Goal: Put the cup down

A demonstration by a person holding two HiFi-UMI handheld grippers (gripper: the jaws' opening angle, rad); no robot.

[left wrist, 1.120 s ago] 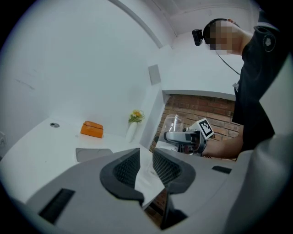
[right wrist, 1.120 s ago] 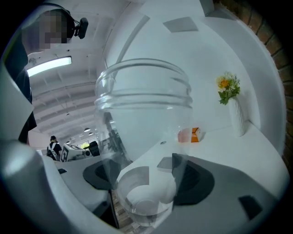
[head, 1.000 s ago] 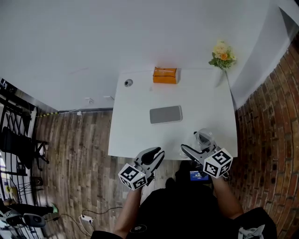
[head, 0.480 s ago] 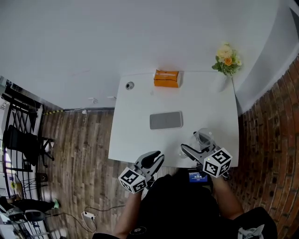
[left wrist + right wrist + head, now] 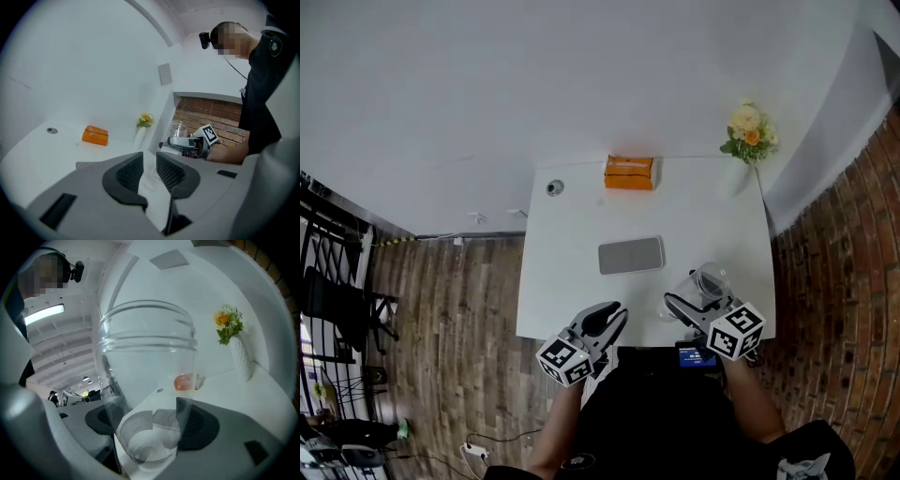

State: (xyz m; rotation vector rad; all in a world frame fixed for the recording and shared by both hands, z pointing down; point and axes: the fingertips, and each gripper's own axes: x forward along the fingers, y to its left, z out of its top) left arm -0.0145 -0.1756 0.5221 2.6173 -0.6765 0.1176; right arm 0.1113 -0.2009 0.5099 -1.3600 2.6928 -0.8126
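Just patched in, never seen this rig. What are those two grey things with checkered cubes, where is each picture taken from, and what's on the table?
No robot: a person holds a two-jaw gripper in each hand; the cubes belong to them. One picture comes from a camera on the person's head, looking down; the other two from cameras riding on each gripper. On the white table are an orange box, a flat grey pad, a small round fitting and a vase of flowers. The right gripper is shut on a clear cup; the left gripper is open, holding nothing.
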